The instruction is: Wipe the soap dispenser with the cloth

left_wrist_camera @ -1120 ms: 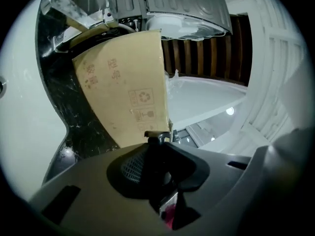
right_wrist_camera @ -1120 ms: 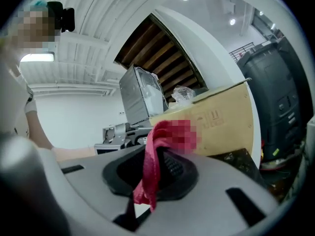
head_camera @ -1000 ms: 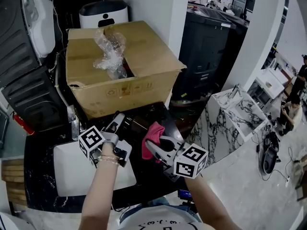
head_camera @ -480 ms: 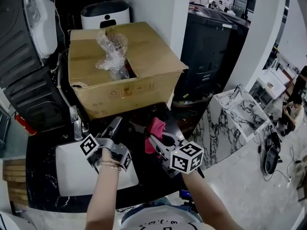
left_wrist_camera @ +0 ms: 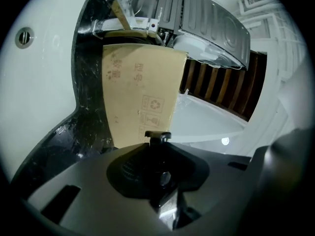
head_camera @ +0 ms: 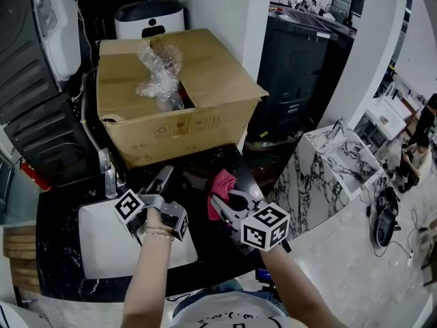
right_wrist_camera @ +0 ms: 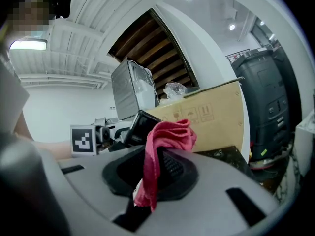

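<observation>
Over the bench (head_camera: 56, 251): left gripper (head_camera: 164, 178) jaws clamp black soap dispenser (right_wrist_camera: 139, 127); right gripper (head_camera: 224, 201) jaws pinch red cloth (head_camera: 221, 185) nearby. Dispenser rigid, probably slick, so hold mid-body. Cloth limp; keep bunched.

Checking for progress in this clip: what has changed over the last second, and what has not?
The left hand-held gripper rolled in place, so a second face of its marker cube now shows. It stays shut on the dispenser. The right hand-held gripper barely shifted and still holds the cloth. Nothing was taken or let go. The box and sink are as before.
</observation>
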The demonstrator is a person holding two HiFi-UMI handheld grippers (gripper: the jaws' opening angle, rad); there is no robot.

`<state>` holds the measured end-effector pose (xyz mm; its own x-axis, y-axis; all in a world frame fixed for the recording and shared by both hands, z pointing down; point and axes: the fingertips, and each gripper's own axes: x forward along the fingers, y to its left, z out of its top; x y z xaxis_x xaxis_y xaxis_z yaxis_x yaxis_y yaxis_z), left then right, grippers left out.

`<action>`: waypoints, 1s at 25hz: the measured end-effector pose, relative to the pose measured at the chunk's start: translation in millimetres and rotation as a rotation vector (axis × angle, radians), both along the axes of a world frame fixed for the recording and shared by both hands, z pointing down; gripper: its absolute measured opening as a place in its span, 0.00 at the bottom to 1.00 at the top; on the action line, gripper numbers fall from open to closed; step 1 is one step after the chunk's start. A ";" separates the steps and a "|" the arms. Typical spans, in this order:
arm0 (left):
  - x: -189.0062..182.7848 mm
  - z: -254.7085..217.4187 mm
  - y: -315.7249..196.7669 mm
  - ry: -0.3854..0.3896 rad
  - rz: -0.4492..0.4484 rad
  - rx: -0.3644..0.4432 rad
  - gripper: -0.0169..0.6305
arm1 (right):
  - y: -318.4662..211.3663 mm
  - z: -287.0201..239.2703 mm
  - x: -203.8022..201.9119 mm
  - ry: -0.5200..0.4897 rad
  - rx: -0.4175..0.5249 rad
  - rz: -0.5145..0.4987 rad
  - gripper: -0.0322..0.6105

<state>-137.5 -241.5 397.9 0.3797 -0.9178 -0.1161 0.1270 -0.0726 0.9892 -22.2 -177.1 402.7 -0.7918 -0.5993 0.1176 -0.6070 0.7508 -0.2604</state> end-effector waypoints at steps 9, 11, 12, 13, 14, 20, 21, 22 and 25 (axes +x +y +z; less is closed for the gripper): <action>-1.3 20.5 -3.7 -0.072 -0.012 -0.036 0.19 | 30.6 -11.5 -11.4 -0.074 0.005 -0.166 0.13; -0.9 22.2 -2.8 -0.151 -0.002 -0.009 0.19 | 30.9 -6.5 -5.9 -0.042 -0.008 -0.165 0.13; -0.2 20.1 -2.2 -0.217 0.003 0.023 0.19 | 30.9 -4.7 -1.7 -0.030 -0.013 -0.158 0.13; 1.2 16.0 -1.0 -0.296 0.010 0.064 0.19 | 30.8 -4.1 3.3 -0.025 -0.016 -0.149 0.13; 3.3 11.2 0.5 -0.385 0.018 0.109 0.19 | 30.4 -4.4 8.6 -0.026 -0.018 -0.139 0.13; 23.8 -0.9 10.4 -0.976 0.041 0.350 0.19 | 14.2 -11.7 38.3 -0.057 -0.012 -0.016 0.13; 26.2 0.0 11.2 -1.055 0.021 0.374 0.19 | 10.5 -12.2 43.4 -0.060 -0.011 0.012 0.13; 27.6 0.6 11.0 -1.118 -0.006 0.393 0.19 | 7.2 -12.3 48.3 -0.063 -0.011 0.038 0.13; 29.5 2.3 2.7 -1.227 -0.071 0.429 0.19 | 0.6 -12.0 60.1 -0.077 -0.020 0.082 0.13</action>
<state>-108.1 -238.8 400.2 0.3989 -0.9168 -0.0174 -0.8554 -0.3789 0.3531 37.9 -176.5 390.8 -0.7473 -0.6607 0.0710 -0.6440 0.6938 -0.3225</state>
